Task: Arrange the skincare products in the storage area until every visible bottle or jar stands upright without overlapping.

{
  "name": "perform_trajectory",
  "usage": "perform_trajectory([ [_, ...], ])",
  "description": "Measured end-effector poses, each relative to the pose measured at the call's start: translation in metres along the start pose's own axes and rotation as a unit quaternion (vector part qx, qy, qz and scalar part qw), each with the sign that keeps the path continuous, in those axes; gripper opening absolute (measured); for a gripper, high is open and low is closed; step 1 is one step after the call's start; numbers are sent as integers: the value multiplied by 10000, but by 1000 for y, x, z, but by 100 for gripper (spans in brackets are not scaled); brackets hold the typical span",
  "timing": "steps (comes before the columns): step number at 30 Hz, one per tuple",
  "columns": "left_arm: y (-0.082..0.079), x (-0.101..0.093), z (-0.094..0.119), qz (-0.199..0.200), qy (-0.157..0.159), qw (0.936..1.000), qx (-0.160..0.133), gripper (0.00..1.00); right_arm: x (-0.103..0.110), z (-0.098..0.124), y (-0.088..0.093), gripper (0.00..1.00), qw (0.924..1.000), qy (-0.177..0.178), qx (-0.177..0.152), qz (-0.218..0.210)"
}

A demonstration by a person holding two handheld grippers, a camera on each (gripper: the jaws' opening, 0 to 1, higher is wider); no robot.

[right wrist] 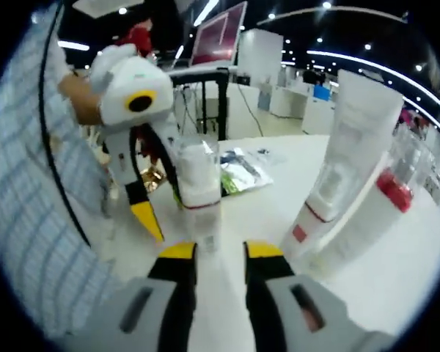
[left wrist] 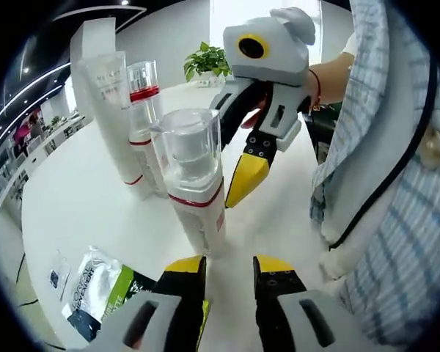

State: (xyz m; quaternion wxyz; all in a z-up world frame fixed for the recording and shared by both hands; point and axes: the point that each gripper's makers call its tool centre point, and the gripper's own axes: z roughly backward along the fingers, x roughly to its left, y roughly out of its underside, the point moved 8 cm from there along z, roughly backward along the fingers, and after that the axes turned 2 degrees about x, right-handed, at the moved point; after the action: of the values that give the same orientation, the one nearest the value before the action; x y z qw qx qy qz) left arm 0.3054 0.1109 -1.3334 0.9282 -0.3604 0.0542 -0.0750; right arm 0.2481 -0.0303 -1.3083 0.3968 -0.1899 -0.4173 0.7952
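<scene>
left gripper (left wrist: pixel 229 273) sits lowest in the left gripper view, fingers parted with a narrow gap and nothing between them. just ahead of it stands the pump bottle (left wrist: pixel 194 183), clear cap, red band, upright on the white counter (left wrist: pixel 81 205). in the right gripper view the right gripper (right wrist: pixel 218 253) is in much the same spot from the other side, fingers apart and empty, the same bottle (right wrist: pixel 199 192) right in front of its tips.

behind the bottle in the left view are a slimmer bottle with a red band (left wrist: pixel 145 121) and a tall white tube (left wrist: pixel 110 103), both upright, close together, maybe touching, can't tell. a sachet (left wrist: pixel 95 290) lies flat near the counter edge.

my worry: both grippers are crowding that one tall, narrow bottle. a nudge near the cap from either would probably tip it, and it could fall into the pair behind.

view differences: the left view shows a potted plant (left wrist: pixel 205 62) far back and the person's checked sleeve. the right view shows a monitor (right wrist: pixel 220 33) and more desks behind, with the tube (right wrist: pixel 348 147) looming on the right.
</scene>
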Motion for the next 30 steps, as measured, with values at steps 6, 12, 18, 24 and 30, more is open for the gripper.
perform_trajectory([
  [6,-5,-2,-2,30,4,10000,-90,24,6,-8,-3,23,9987,246,-216,-390],
  [12,-7,-10,-6,-24,80,9999,-110,24,12,-8,0,22,9976,235,-320,-574],
  [18,-10,-8,-9,-41,6,9999,-126,24,7,-11,3,23,9976,297,-265,-574],
  [24,-11,-4,-10,-85,-102,9998,-147,25,6,-18,0,23,9974,428,-251,-515],
  [30,-14,-3,-11,-131,-172,9997,-152,25,6,-20,2,22,9969,548,-242,-517],
])
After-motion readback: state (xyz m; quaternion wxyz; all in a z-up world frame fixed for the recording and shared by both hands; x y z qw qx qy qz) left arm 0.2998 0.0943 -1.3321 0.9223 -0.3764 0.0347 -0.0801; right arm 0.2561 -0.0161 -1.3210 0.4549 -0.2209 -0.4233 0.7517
